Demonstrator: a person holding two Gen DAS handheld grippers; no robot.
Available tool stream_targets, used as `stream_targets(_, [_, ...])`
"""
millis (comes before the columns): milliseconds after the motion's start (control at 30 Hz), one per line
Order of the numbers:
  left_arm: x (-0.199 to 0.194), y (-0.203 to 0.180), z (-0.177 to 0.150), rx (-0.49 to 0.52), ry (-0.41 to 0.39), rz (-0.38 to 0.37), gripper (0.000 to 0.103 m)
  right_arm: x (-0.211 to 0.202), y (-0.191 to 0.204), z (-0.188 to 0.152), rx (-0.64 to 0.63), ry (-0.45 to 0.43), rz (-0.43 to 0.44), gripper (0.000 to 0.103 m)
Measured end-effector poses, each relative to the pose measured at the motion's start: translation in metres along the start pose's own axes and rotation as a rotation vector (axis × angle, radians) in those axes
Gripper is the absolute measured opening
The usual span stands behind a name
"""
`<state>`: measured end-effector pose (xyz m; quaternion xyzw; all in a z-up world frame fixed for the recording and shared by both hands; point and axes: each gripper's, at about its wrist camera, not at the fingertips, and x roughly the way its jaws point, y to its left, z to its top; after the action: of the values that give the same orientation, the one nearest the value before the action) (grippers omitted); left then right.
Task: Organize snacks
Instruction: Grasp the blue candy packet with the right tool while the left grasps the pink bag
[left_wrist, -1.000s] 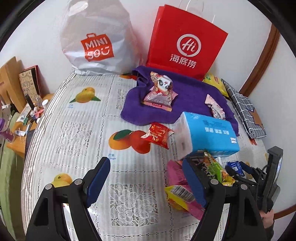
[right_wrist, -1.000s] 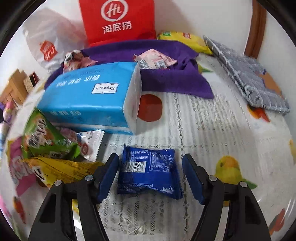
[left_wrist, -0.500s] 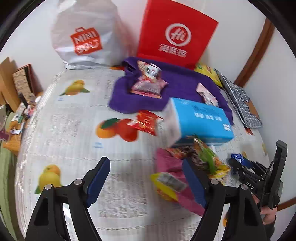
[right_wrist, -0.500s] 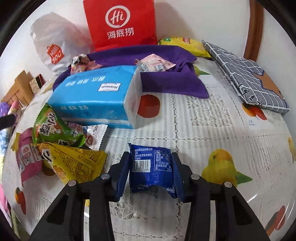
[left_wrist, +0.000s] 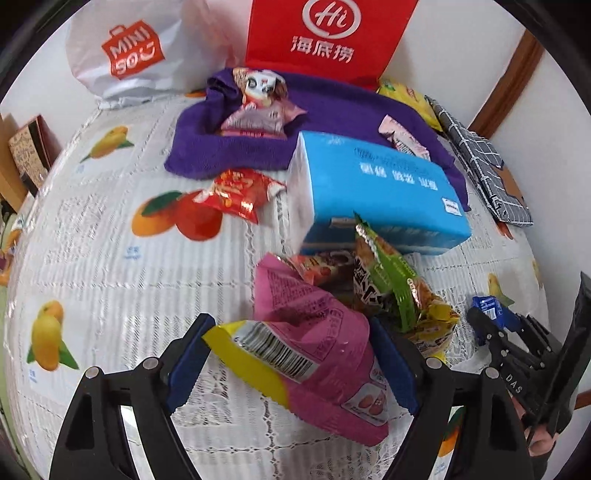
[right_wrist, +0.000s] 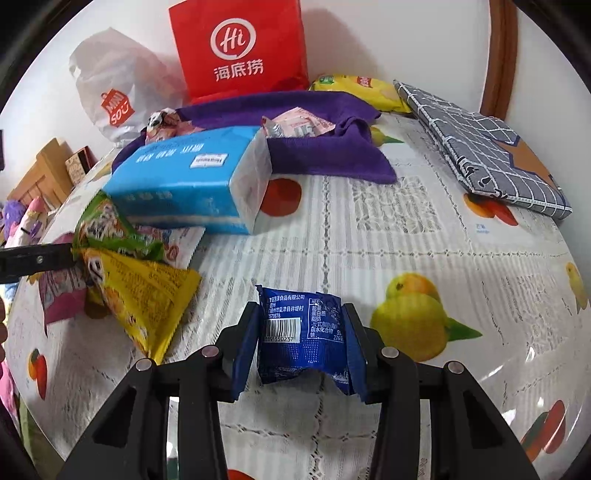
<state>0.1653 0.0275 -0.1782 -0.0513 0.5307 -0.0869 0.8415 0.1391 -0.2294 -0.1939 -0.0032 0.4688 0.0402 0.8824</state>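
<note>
Right gripper (right_wrist: 301, 345) has just clamped the blue packet (right_wrist: 303, 339), 1 snack picked, near side of the tissue pack (right_wrist: 192, 177). Left gripper (left_wrist: 291, 363), jaws wide and opening, now straddles the pink bag (left_wrist: 325, 354) without pinching. Count: 1 tissue pack, 1 purple towel (left_wrist: 332, 110) behind it holding 2 packets, 2 shopping bags at the wall.

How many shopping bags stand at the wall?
2: a white bag at the back left, and a red bag right of it, behind the purple cloth. Others may be hidden.
</note>
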Motion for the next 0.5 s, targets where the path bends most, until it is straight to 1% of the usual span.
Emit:
stream_targets(133, [0.005,-0.001,-0.002,-0.013,0.009,0.004,0.084,0.002,-0.002,-0.004,-0.005,-0.005,-0.002,0.046])
stream_targets(200, [0.01,-0.003,-0.001,-0.016,0.019,0.012,0.084,0.002,-0.002,-0.004,-0.011,-0.009,0.001,0.048])
stream_targets(233, [0.012,-0.004,-0.002,-0.017,0.025,0.007,0.083,0.002,-0.001,-0.005,-0.021,-0.008,0.0,0.05])
stream_targets(300, [0.015,-0.004,-0.003,-0.018,0.033,-0.014,0.076,0.001,-0.001,-0.006,-0.035,-0.004,-0.01,0.055])
stream_targets(333, [0.015,-0.005,-0.004,-0.015,0.035,-0.03,0.071,0.0,-0.002,-0.007,-0.034,-0.004,-0.011,0.056])
stream_targets(400, [0.014,-0.007,-0.005,-0.007,0.028,-0.027,0.07,-0.003,-0.006,-0.01,-0.023,-0.01,0.018,0.06])
stream_targets(467, [0.012,-0.006,-0.006,0.003,0.027,-0.033,0.067,-0.003,-0.009,-0.011,-0.017,-0.013,0.035,0.06])
stream_targets(500, [0.011,-0.005,-0.006,0.002,0.026,-0.034,0.067,-0.003,-0.009,-0.011,-0.017,-0.012,0.033,0.06])
